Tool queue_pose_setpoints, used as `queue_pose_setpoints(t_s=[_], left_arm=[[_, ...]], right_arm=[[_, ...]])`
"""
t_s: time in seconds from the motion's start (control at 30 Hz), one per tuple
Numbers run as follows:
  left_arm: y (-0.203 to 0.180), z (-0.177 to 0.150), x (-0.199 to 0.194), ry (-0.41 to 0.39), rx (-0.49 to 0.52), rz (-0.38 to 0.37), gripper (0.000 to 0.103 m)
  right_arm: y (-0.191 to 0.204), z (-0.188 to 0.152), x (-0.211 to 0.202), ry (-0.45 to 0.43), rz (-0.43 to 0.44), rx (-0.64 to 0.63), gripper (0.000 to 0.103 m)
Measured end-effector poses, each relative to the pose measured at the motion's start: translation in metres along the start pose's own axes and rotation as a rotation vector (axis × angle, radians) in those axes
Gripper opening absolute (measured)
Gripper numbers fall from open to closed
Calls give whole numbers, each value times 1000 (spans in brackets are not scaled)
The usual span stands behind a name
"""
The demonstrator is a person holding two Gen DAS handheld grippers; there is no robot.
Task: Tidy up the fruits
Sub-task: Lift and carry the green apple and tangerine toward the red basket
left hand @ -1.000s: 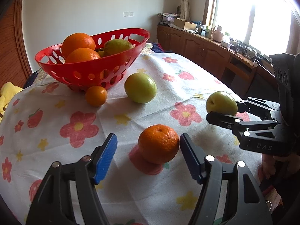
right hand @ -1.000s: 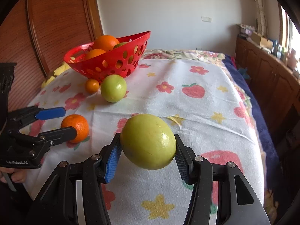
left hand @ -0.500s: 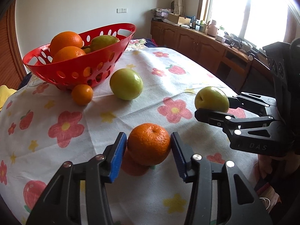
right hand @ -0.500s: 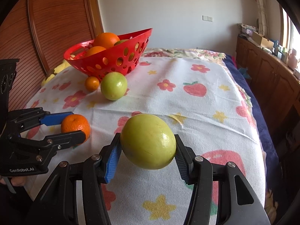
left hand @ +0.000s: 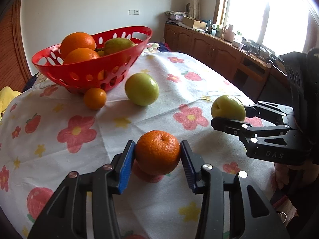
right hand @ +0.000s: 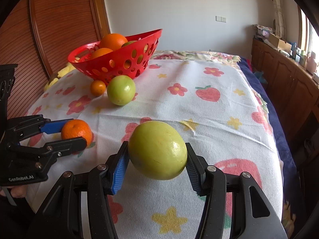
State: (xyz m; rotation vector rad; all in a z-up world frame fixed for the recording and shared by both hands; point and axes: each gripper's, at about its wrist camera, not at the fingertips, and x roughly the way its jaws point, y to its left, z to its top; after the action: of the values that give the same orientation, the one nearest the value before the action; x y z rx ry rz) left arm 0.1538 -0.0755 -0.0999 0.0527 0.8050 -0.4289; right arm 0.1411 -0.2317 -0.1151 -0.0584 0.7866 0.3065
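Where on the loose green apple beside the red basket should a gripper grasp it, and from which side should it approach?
Grip the green apple across its widest middle, pads on its left and right flanks. Come from the open cloth in front, angled downward: the small orange crowds its left and the red basket stands close behind.

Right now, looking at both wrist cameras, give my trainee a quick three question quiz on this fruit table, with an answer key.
1. True or false: the left tool is closed on a green fruit.
2. Which loose fruit on the tablecloth lies nearest the red basket? A) small orange B) banana C) strawberry
3. Fill in: the right tool grips a ____ fruit.

Key
1. False: its blue pads press an orange, and its jaws have just been closing on it.
2. A: the small orange lies against the basket's base, beside a green fruit.
3. Green: the held green fruit sits between both pads.
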Motion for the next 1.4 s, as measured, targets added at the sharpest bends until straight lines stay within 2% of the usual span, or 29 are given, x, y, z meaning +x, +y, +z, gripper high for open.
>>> queue_pose_setpoints(t_s=[0.57,1.0,1.17,1.4], left_arm=[[51,20,-54,-128,-62,69,45],[71,35,-65,-170,-52,109,45],[84,53,-66,-194,-41,123,45],[105,75,-63,-209,-42,146,45]], right_arm=[[-1,-3,2,8,2,4,55],[-1,-2,0,12,-2,6,55],[3,11,-4,3,31,-19,55],[20,57,-9,-46,63,-95,55]])
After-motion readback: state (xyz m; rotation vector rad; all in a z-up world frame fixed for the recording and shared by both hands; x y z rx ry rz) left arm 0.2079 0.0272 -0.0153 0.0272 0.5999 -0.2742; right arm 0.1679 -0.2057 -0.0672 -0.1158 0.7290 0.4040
